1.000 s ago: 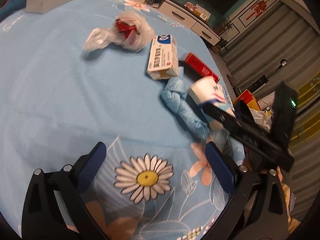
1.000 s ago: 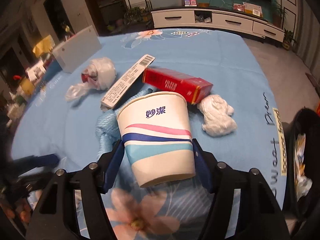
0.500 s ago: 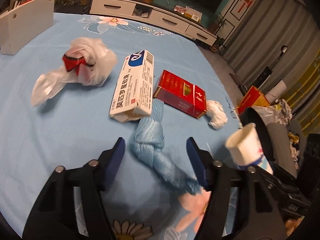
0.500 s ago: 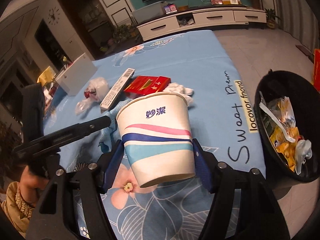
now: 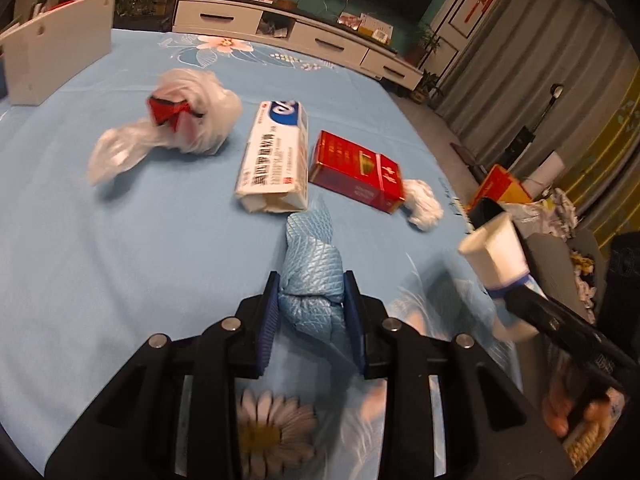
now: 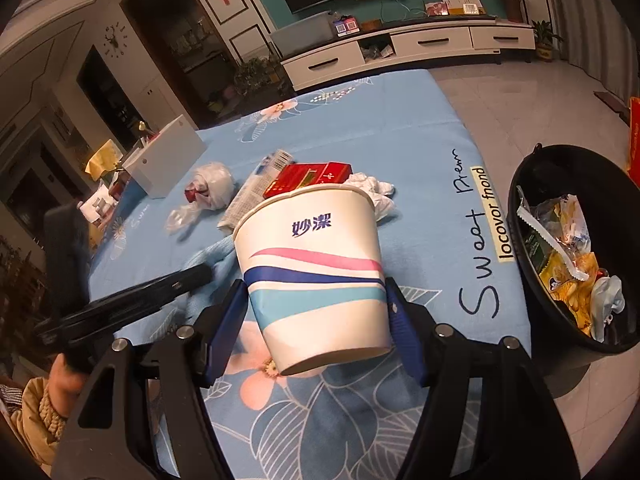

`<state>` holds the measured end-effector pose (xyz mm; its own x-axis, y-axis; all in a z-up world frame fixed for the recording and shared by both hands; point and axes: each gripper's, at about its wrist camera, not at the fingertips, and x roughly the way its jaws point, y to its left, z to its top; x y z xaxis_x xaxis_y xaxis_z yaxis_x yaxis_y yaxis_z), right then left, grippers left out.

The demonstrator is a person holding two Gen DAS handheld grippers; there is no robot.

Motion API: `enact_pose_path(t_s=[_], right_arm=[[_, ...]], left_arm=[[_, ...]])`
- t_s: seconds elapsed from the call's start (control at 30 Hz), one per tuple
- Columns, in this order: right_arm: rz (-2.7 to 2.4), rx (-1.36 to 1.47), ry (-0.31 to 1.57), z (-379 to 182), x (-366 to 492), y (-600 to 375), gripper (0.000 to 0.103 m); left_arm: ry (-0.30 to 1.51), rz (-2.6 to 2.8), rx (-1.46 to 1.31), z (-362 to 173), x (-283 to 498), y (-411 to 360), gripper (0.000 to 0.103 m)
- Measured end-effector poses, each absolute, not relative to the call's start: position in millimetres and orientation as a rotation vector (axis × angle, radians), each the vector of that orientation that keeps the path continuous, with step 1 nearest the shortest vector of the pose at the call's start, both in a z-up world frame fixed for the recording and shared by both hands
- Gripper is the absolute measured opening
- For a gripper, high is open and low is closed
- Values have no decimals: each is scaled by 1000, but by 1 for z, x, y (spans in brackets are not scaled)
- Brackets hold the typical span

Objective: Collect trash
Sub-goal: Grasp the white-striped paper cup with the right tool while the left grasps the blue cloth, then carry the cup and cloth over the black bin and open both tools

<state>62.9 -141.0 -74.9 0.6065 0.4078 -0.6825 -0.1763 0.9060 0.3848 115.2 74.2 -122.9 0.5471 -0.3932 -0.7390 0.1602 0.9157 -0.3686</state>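
My left gripper (image 5: 312, 300) is shut on a crumpled light-blue cloth (image 5: 312, 268) lying on the blue floral tablecloth (image 5: 140, 240). My right gripper (image 6: 316, 312) is shut on a white paper cup (image 6: 312, 268) with pink and blue stripes, held above the table's near edge; the cup also shows in the left wrist view (image 5: 496, 256). Beyond lie a white toothpaste box (image 5: 276, 160), a red carton (image 5: 356, 172), a white tissue wad (image 5: 424, 204) and a clear plastic bag with red inside (image 5: 180, 124). A black trash bin (image 6: 568, 256) with wrappers stands on the floor to the right.
A white box (image 5: 56, 56) stands at the table's far left. A white TV cabinet (image 6: 408, 48) runs along the back wall. Grey curtains (image 5: 540, 80) and an orange box (image 5: 500, 188) are beyond the table's right edge.
My left gripper moved forward over the blue cloth and closed on it. My right gripper carried the cup rightward, toward the bin.
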Motion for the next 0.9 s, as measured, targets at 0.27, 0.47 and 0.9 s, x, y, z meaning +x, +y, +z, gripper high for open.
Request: enact_pose_path(t_s=[0.27,0.47,0.9], right_arm=[[358,277,834,-60,44,-131,67],[371,266,789,-44,29,-131,67],[269,352,675,-26,4,-194,67]], left_arm=[[891,-335,-294,-93,67,98,33],[865,-357,-289,-76,47,98,33],[813,-451,-195,-44,44,44,33]])
